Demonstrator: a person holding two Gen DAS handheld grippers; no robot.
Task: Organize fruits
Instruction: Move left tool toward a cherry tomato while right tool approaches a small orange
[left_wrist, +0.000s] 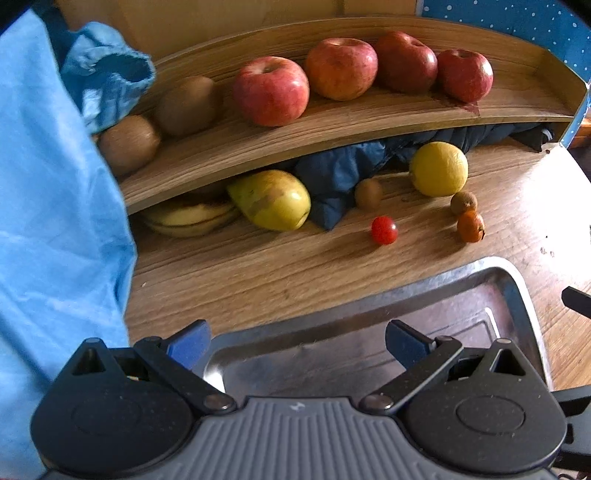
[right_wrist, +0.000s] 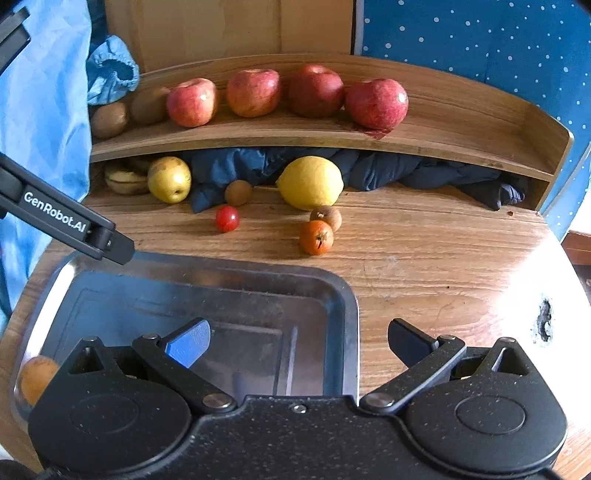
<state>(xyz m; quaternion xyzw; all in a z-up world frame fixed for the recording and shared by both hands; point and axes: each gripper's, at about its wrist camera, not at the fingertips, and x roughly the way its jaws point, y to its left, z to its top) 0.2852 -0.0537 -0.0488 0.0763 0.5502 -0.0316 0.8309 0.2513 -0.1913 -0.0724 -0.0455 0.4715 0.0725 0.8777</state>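
Both of your grippers are spread wide with nothing between the fingers: your left gripper (left_wrist: 297, 345) hangs over the far left corner of the metal tray (left_wrist: 517, 291), your right gripper (right_wrist: 298, 341) over the tray's right edge, one finger above the pan and the other above bare wood. Only your right camera shows a small orange-yellow fruit (right_wrist: 35, 376) lying in the tray's near left corner; it also catches part of your left gripper's body reaching in over the tray's far left rim. Your left camera gives the closer look under the wooden shelf (left_wrist: 332, 122): the banana (left_wrist: 188, 219) is tucked under the shelf edge, touching the pear (left_wrist: 271, 199), with dark blue cloth (left_wrist: 332, 173) bunched beside them. On the shelf sit four apples (left_wrist: 271, 90) in a row and two kiwis (left_wrist: 129, 142) at the left end, near a light blue sleeve (left_wrist: 55, 221) that fills that side. On the table (right_wrist: 424, 258) lie the lemon (right_wrist: 310, 181), a cherry tomato (right_wrist: 227, 218), a small kiwi (right_wrist: 238, 192) against the cloth, and a small orange fruit (right_wrist: 316, 237) touching a small brown fruit (right_wrist: 327, 217). Open wood runs between the tray's far rim and these fruits, and broadly to the right of the tray.
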